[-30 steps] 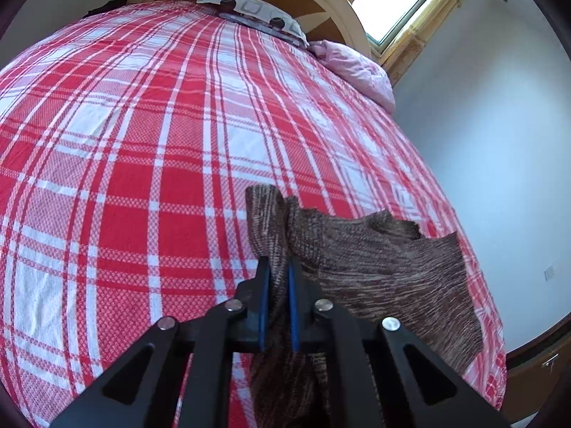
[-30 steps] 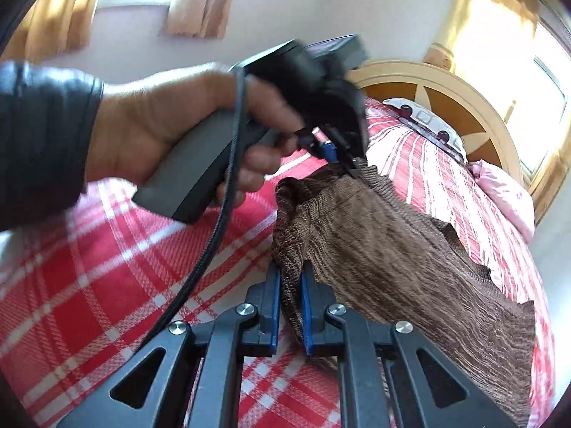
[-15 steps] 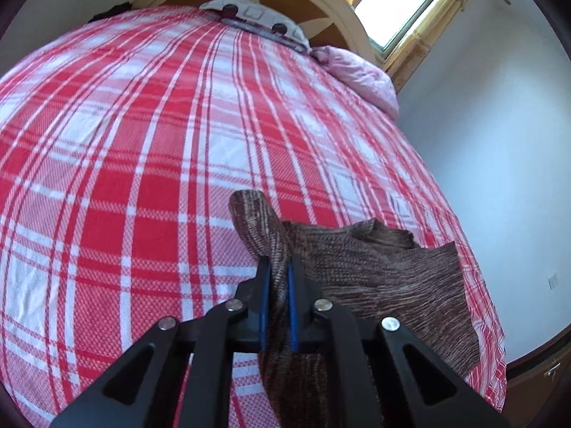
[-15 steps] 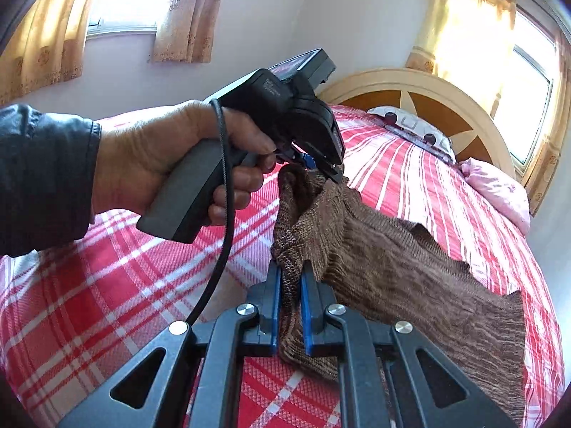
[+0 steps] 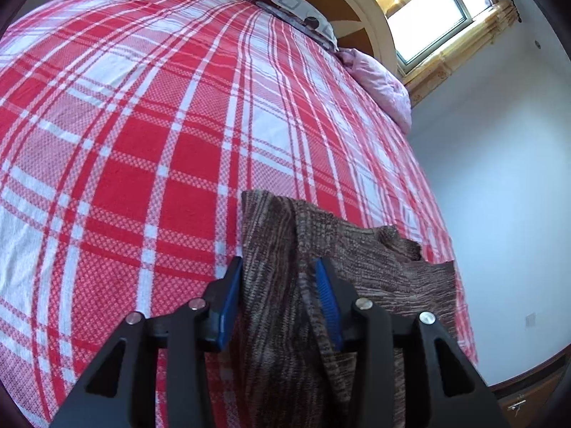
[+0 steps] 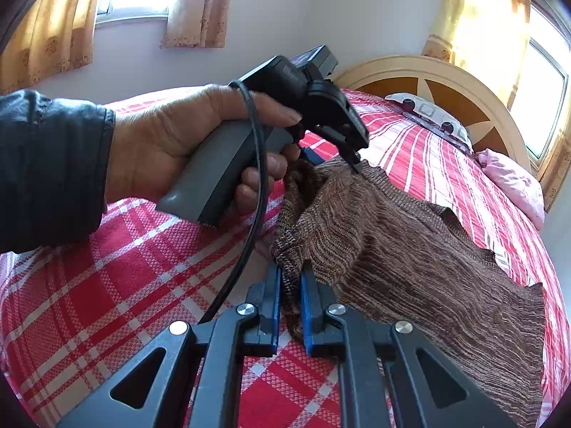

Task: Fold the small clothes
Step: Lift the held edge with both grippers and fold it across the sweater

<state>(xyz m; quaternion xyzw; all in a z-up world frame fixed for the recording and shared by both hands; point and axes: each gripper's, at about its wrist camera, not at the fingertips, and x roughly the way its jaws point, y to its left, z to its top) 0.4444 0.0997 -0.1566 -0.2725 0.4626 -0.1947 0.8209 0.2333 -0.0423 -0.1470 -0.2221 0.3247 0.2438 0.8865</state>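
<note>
A brown knit garment (image 5: pixel 374 271) lies on the red-and-white plaid bed cover (image 5: pixel 142 142), one bunched edge lifted. My left gripper (image 5: pixel 278 264) is opening; a fold of the garment hangs loose between its blue pads (image 5: pixel 228 285) without being pinched. In the right wrist view a hand (image 6: pixel 171 142) in a dark sleeve holds that left gripper (image 6: pixel 335 158) over the garment's (image 6: pixel 410 249) far corner. My right gripper (image 6: pixel 291 271) is shut on the near bunched edge, holding it just above the bed cover (image 6: pixel 107 267).
A round wooden headboard (image 5: pixel 357 10), a patterned pillow (image 5: pixel 292 0) and a pink pillow (image 5: pixel 382 85) are at the bed's far end. A white wall (image 5: pixel 499 178) runs close along the bed's right side. Curtained windows (image 6: pixel 142 0) sit behind.
The left gripper's jaws have parted and let go of the garment fold, after sinking slightly toward the bed. The right gripper keeps its grip and has stayed put.
</note>
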